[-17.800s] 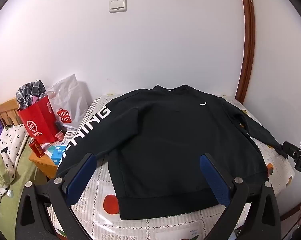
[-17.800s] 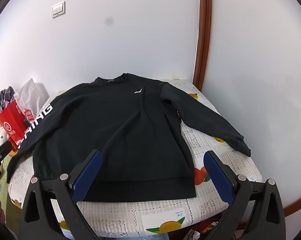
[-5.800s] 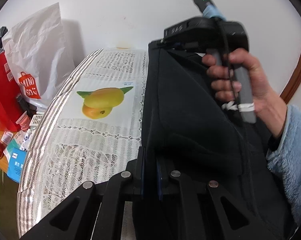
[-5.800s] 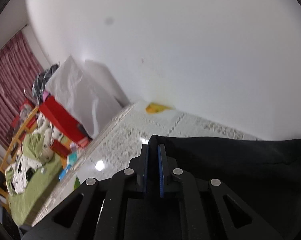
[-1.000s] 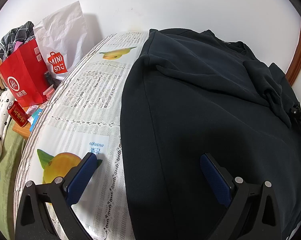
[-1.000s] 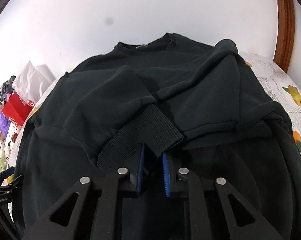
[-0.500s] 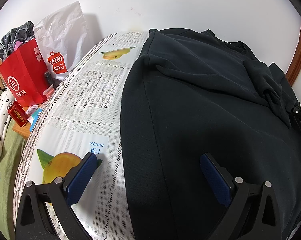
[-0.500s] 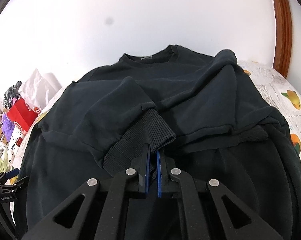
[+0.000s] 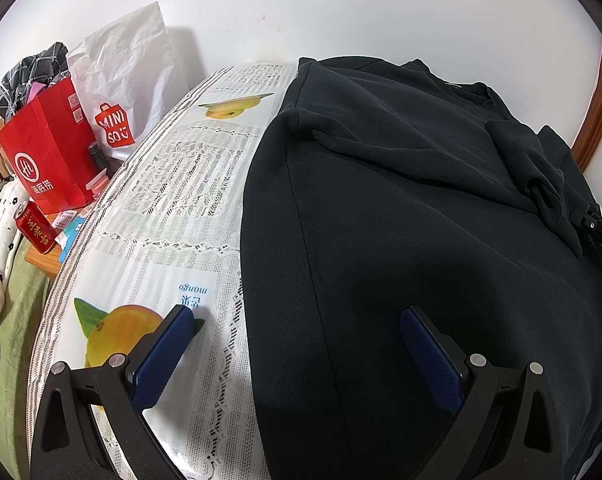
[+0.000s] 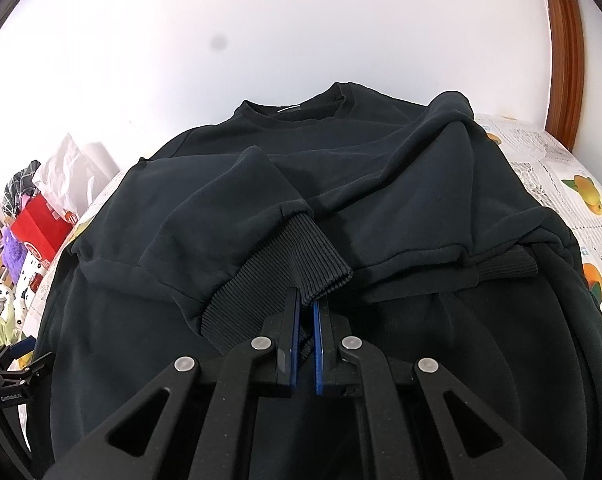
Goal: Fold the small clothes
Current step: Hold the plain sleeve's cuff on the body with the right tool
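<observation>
A black sweatshirt (image 9: pixel 401 208) lies on the fruit-print tablecloth (image 9: pixel 173 200), back side up, neck toward the wall. Both sleeves are folded in across the body (image 10: pixel 381 184). My right gripper (image 10: pixel 305 298) is shut on the ribbed cuff (image 10: pixel 301 256) of the left-hand sleeve, near the middle of the garment. The other cuff (image 10: pixel 509 264) lies to its right. My left gripper (image 9: pixel 297 314) hangs open over the sweatshirt's left side edge, one finger above the cloth and one above the fabric, holding nothing. It shows at the far left of the right wrist view (image 10: pixel 9 360).
Left of the table stand a red paper bag (image 9: pixel 45 152), a white shopping bag (image 9: pixel 129 80) and a red can (image 9: pixel 35 228) on a low stand. A white wall runs behind, with a wooden door frame (image 10: pixel 565 40) at the right.
The right gripper's pads have closed the last small gap onto the ribbed cuff. The left gripper has kept still and open. Well before, the sleeves lay spread out; now they are folded in.
</observation>
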### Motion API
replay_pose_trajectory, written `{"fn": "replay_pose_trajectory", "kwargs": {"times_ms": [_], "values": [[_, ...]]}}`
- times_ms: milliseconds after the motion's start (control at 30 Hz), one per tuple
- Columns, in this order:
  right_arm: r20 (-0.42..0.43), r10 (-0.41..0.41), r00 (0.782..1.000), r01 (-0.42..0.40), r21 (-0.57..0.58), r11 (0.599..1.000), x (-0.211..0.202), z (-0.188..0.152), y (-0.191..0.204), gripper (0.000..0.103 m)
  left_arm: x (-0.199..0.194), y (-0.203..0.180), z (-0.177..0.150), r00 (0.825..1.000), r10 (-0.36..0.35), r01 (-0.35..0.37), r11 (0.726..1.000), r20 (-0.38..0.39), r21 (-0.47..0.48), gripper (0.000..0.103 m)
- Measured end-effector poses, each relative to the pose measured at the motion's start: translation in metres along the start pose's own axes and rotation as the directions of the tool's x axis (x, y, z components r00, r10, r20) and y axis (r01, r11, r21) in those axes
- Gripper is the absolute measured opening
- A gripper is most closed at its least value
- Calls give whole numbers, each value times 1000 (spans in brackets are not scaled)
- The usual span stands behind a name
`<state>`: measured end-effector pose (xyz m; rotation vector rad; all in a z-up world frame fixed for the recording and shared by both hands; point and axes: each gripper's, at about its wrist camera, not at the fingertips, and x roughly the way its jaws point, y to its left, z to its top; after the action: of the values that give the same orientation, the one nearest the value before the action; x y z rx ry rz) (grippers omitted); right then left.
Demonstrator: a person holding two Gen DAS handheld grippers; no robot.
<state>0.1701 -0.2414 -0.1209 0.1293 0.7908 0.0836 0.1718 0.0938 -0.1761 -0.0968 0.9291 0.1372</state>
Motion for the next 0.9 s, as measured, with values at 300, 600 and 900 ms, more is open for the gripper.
{"fn": "replay_pose_trajectory", "kwargs": {"times_ms": [300,600,900], "values": [[0,0,1000,0,-1,1000,1,-1,0,6,0,0,0,1000,1,-1,1000,0,2,103],[35,13,999,-13,-9,1000,-6,-4,0,5,0,0,0,1000,0,0,1000,0,2,103],[83,-3,997,9,-79,997,-19,-4,16,5,0,1,0,1000,1,-1,1000,0,2,103]]}}
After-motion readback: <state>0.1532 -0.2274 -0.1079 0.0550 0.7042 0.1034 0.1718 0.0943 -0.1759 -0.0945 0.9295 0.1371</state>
